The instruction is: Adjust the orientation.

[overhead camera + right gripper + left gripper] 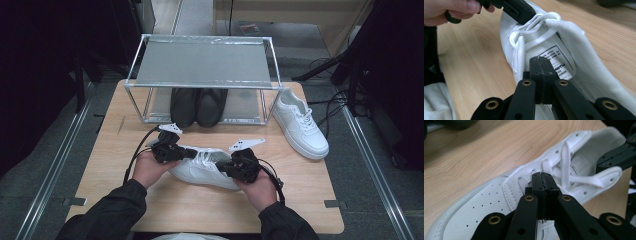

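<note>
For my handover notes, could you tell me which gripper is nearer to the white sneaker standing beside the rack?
The right. The right gripper works at the near sneaker's heel end, on the side toward that far sneaker; the left gripper sits over the laces, farther from it.

Two white sneakers [205,167], two black shoes [198,106], one rack [202,62].

The high view is evenly but softly lit from overhead: the pale wooden tabletop [150,210] and the grey metal shelf rack [202,62] read clearly, while both upper corners sink into near-black. Soft shadow pools under the rack's top shelf, and the picture is slightly grainy. In the left gripper view the white leather lace-up sneaker [486,202] is sharp and bright, without harsh glare, while the table's far edge blurs. In the right gripper view the near black jaws look soft.
</note>
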A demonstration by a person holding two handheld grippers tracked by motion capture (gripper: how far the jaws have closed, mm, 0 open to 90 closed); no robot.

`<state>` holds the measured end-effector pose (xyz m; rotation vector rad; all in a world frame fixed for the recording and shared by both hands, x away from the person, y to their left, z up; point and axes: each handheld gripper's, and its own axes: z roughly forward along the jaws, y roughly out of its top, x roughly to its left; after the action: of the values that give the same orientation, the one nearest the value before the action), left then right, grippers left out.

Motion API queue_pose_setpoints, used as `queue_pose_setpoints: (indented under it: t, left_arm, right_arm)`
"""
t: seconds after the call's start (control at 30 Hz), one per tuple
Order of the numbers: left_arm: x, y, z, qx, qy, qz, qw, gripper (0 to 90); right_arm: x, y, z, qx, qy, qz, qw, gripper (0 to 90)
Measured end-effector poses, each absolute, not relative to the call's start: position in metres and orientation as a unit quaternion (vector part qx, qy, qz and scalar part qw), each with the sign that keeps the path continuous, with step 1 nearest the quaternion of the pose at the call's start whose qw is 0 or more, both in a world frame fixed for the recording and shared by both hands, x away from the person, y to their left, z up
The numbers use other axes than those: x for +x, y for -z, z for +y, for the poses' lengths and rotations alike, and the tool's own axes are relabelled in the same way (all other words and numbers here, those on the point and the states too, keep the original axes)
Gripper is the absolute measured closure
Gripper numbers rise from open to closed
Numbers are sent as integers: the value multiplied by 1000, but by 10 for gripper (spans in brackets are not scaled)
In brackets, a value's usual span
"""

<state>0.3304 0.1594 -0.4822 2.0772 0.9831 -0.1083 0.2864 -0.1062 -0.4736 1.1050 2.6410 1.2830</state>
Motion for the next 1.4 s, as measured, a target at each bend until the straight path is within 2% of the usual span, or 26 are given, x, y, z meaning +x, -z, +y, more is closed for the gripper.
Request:
queue_pose_setpoints:
  t: [0.4, 0.5, 0.8, 0.97, 1.27, 1.4]
  left_arm:
    - [298, 470, 172, 825, 23, 390, 408, 890]
    - [289, 470, 175, 821, 19, 396, 410, 890]
    - [271, 485, 180, 818, 13, 421, 392, 871]
    - [269, 497, 180, 819, 4, 435, 375, 874]
    - [272, 500, 177, 825, -5, 423, 374, 899]
    - [276, 500, 180, 824, -32, 427, 370, 898]
  right_arm:
    - [314, 457, -146, 361, -437, 823, 33, 900]
    - [324, 459, -150, 364, -446, 817, 25, 900]
    - [343, 471, -123, 335, -407, 850, 18, 900]
    - [351, 473, -116, 331, -400, 855, 0, 900]
    - [348, 473, -110, 325, -389, 862, 9, 900]
    - [343, 473, -109, 320, -388, 864, 7, 900]
